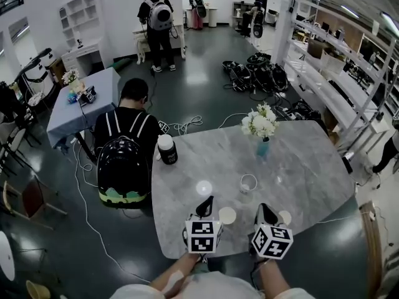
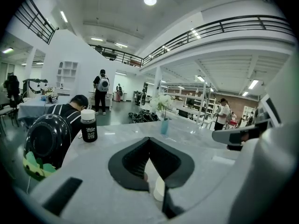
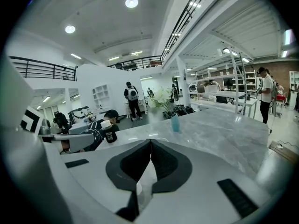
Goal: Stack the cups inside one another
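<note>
Fingertips of the left gripper (image 1: 207, 200) were pressed together, pinching nothing, above the near part of the grey marbled table (image 1: 312, 167). Just right of it a pale cream round cup (image 1: 227, 215) sat upright on the table, with a white-rimmed cup (image 1: 248, 183) farther back. Right of those, the right gripper (image 1: 265, 208) likewise had its fingers closed tight on nothing. A third pale cup (image 1: 285, 217) stood just beside it on the right, all three cups apart and unstacked
</note>
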